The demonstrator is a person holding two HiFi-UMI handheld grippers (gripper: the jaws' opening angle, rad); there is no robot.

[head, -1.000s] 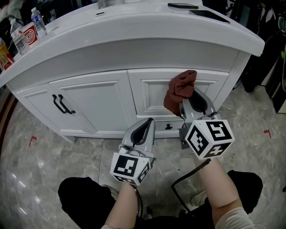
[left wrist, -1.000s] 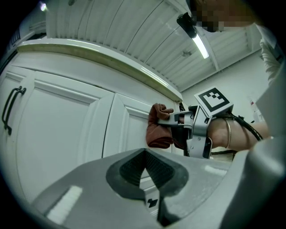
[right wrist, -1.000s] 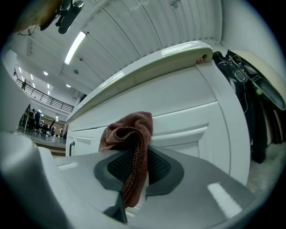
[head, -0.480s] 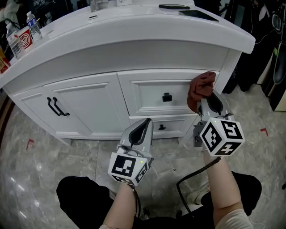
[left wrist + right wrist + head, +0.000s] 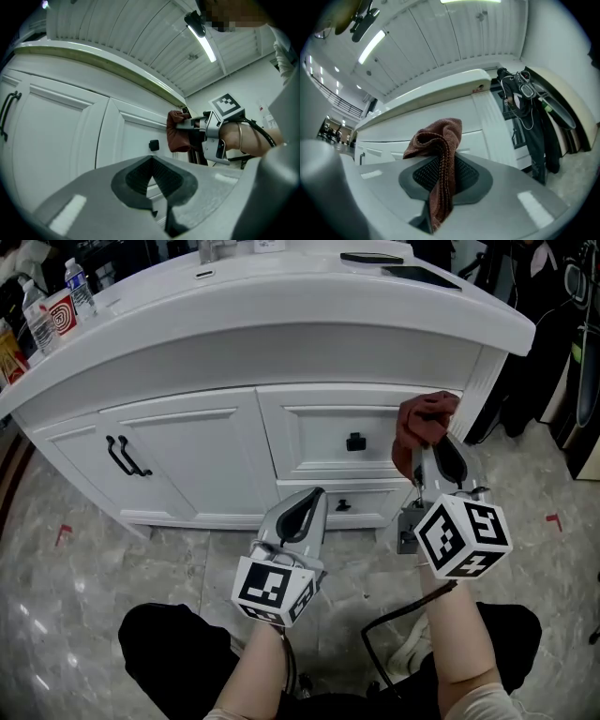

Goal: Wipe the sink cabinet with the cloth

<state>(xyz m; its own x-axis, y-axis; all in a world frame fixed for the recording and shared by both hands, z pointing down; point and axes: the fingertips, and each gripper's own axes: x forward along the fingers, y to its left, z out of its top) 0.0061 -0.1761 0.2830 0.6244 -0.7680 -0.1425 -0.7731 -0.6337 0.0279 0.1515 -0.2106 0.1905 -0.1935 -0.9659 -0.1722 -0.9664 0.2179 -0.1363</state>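
One side's working: you're pinching the cloth (image 5: 419,426) in the right gripper (image 5: 434,454) to wipe the cabinet (image 5: 187,451); left gripper (image 5: 312,495) is idling closed, empty.

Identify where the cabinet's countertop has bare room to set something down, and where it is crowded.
The countertop is bare across its front and middle, between the bottles at its left end and the dark flat items at the right rear. The left end is crowded.

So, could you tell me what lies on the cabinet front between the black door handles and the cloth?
Only a black drawer knob; the rest of the stretch from the door handles to the cloth is bare, as the head view shows.
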